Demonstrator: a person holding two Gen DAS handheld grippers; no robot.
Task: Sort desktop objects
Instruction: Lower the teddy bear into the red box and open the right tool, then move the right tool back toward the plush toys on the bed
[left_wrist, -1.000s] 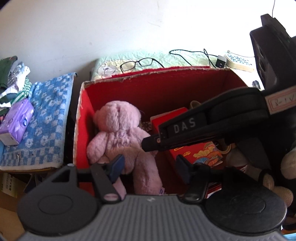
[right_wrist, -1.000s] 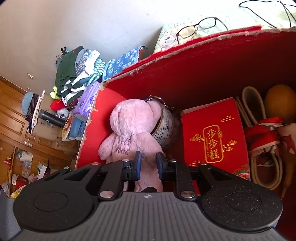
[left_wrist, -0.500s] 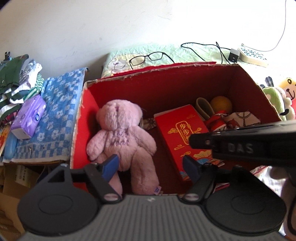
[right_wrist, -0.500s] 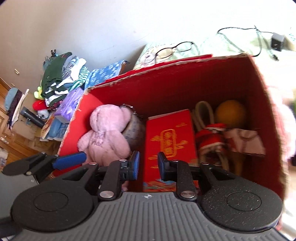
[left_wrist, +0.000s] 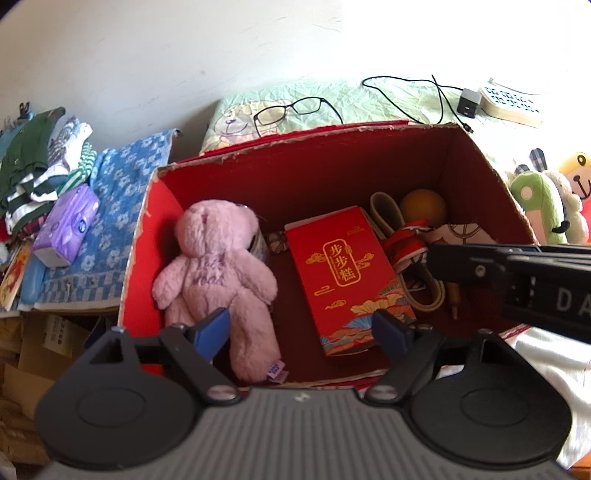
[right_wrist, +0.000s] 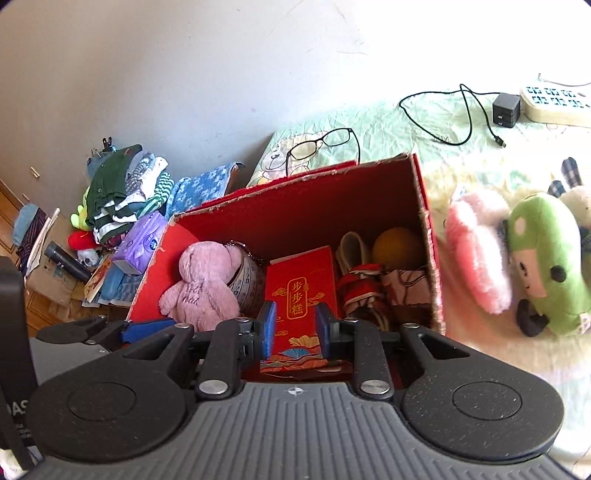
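The red cardboard box (left_wrist: 155, 236) sits open below both my grippers. Inside it, the pink teddy bear (left_wrist: 216, 273) lies against the left wall, the red gift box (left_wrist: 343, 273) beside it mid-floor. My left gripper (left_wrist: 304, 332) is opening, nothing between its jaws. My right gripper (right_wrist: 293, 330) hangs nearly closed, empty.

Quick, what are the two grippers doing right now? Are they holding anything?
Left gripper: opening wide, empty, above the pink teddy bear in the red box.
Right gripper: narrow gap, holding nothing.
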